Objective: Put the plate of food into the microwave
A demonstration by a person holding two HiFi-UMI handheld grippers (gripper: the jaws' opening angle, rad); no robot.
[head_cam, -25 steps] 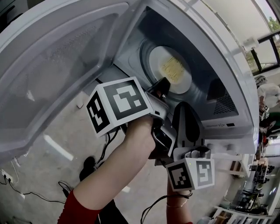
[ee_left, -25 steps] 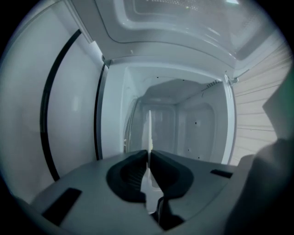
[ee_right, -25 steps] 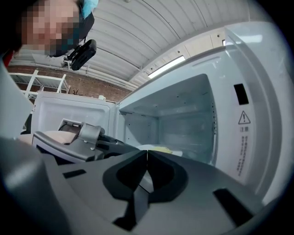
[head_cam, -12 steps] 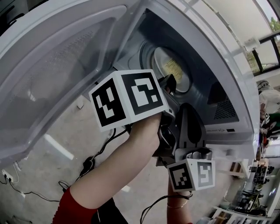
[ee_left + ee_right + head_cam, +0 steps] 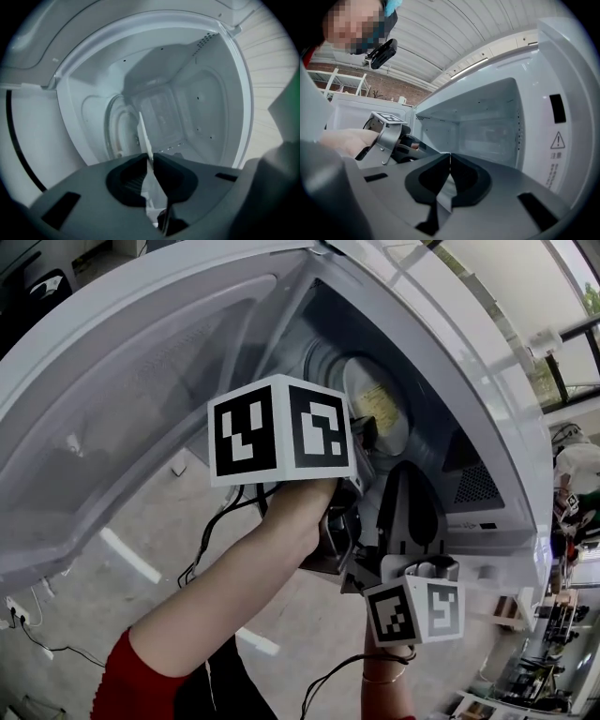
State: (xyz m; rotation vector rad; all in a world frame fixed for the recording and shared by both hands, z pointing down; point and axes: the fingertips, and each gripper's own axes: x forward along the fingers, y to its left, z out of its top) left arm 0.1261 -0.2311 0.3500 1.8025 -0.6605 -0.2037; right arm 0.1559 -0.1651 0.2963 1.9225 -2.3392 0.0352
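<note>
pushed deeper than a second ago: round white plate of yellow food [image 5: 386, 413], already inside open white microwave [image 5: 450, 343], rim pinched in left gripper [image 5: 151, 157] jaws. right gripper [image 5: 450, 176] jaws closed, empty, outside. remaining: set down, release, withdraw.

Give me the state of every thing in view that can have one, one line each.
microwave door: swung wide open.
plate: inside the microwave cavity, its rim pinched by the left gripper; whether it rests on the floor of the cavity cannot be told.
food: lying on the plate.
left gripper: jaws shut on the plate's rim.
right gripper: jaws together, nothing between them, in front of the opening.
</note>
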